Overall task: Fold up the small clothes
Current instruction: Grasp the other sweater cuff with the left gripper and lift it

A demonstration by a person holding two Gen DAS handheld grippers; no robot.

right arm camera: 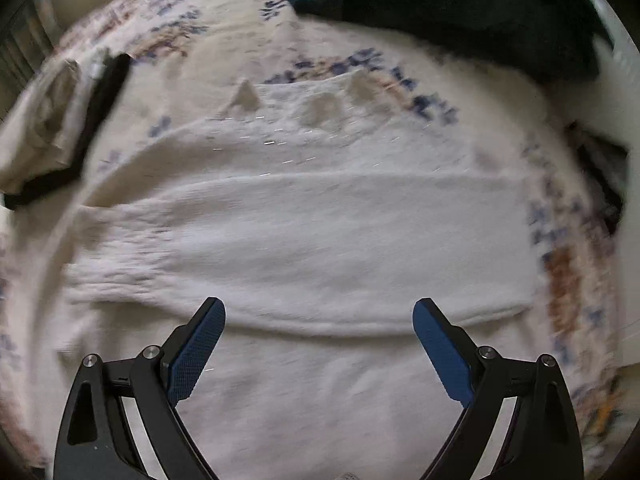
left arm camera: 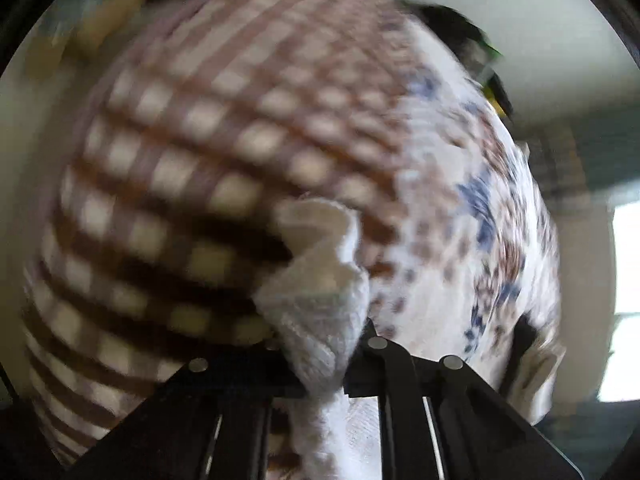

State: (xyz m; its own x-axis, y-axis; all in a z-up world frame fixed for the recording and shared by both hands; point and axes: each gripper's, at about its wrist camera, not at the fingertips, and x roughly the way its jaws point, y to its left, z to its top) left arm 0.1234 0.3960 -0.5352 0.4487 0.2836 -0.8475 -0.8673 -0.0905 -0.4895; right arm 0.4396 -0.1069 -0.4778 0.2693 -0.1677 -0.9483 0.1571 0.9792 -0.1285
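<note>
- Left gripper (left arm camera: 320, 360): my left-hand black fingers are clamped tight on a bunched fold of white fuzzy cloth (left arm camera: 316, 300). Its looped, terry-like pile shows clearly, crumpled into a peaked wad that rises just past the tips.
- Checked fabric (left arm camera: 192, 168): behind that wad, a brown-and-cream grid of squares, soft and blurred, fills the left of this view.
- Floral sheet (left arm camera: 480, 208): to the right of the checks, white cloth with blue and brown sprigs; I cannot tell what it lies on.
- Right gripper (right arm camera: 319, 344): my right-hand fingers are spread wide, holding nothing. The blue pads (right arm camera: 198, 352) are finely cross-hatched on black arms, and hang over the white garment (right arm camera: 312, 240).
- White garment: knit, fluffy, laid flat in broad horizontal folds, with a gathered ribbed band at its left end.
- Floral sheet: seen under the garment here.
- Far left: a pale crumpled piece with a black strip (right arm camera: 100, 108) along it.
- Far top: a dark teal heap of cloth (right arm camera: 440, 0).
</note>
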